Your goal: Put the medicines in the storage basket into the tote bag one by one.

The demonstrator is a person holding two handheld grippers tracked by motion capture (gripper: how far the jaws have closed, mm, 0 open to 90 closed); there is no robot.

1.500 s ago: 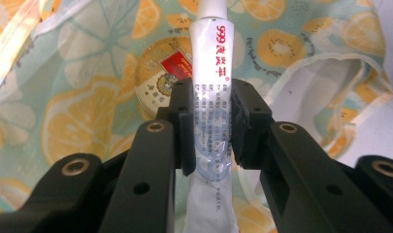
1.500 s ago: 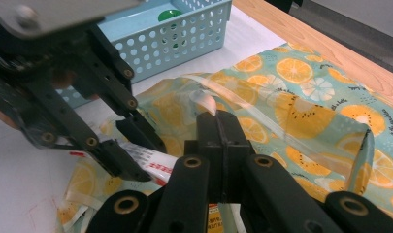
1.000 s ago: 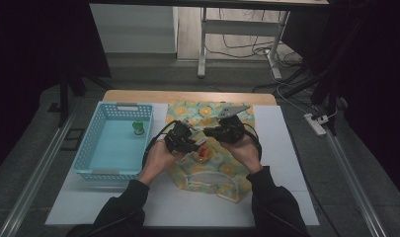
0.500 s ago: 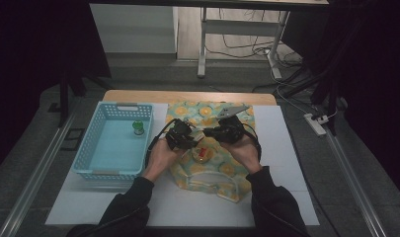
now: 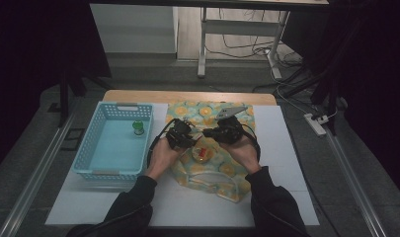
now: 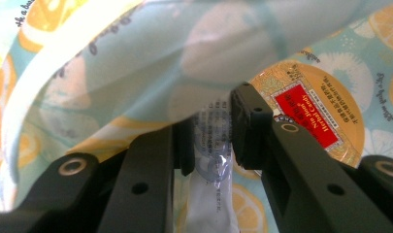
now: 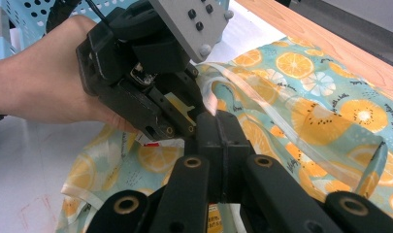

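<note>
Packet (image 6: 211,160) sits pinched between left gripper (image 6: 211,128) jaws; right gripper (image 7: 218,131) jaws closed.

- You are sitting at a white tabletop (image 5: 286,163) whose far edge is showing a strip of light wood.
- Grey floor (image 5: 34,163) is spreading around you, with metal rails (image 5: 39,170) running along both sides.
- A white frame leg (image 5: 203,44) is standing beyond, among loose cables (image 5: 247,47).
- A power strip (image 5: 316,124) is lying at your right.
- Darkness is closing in on both sides.
</note>
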